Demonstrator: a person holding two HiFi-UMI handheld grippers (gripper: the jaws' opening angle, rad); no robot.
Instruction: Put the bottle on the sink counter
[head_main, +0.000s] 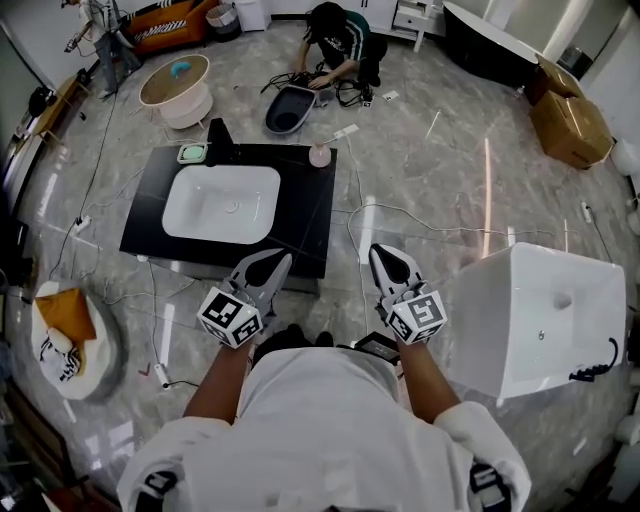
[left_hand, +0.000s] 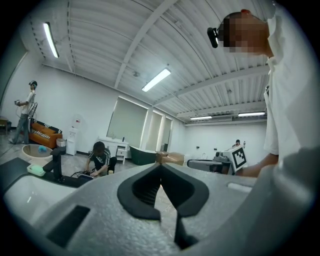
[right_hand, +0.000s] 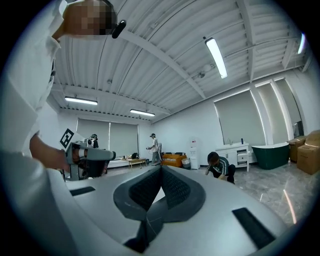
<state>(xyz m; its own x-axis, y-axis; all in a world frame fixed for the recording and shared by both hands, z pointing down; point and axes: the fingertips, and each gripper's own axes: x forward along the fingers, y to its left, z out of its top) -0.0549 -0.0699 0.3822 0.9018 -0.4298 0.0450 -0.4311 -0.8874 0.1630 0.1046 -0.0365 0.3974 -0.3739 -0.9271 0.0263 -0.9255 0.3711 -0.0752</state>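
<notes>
At the far left of the floor lies a round cushion (head_main: 65, 325) with an orange cloth on it. Next comes the one black sink counter (head_main: 150, 215), standing low on the grey marble floor, with a single white basin (head_main: 222, 203) set in it. Along its far edge sit one green dish (head_main: 192, 152) and one black faucet (head_main: 218, 140). The one pink bottle (head_main: 320, 153) stands on the counter's far right corner, clear of the basin; its long axis looks upright, narrow neck up, though it is small in the head view. White cables (head_main: 400, 212) trail over the floor to the right of the counter. Just short of the counter's near edge the person holds two grippers side by side, both pointing level towards it. The left gripper (head_main: 272, 266) has its jaws pressed together on nothing, as its own view shows (left_hand: 160, 172). The right gripper (head_main: 386, 258) is likewise closed and empty (right_hand: 161, 172). Beyond the counter one person (head_main: 338, 45) crouches over gear on the floor. To the right stands a white tub (head_main: 540, 310), and farther off cardboard boxes (head_main: 570, 125).
</notes>
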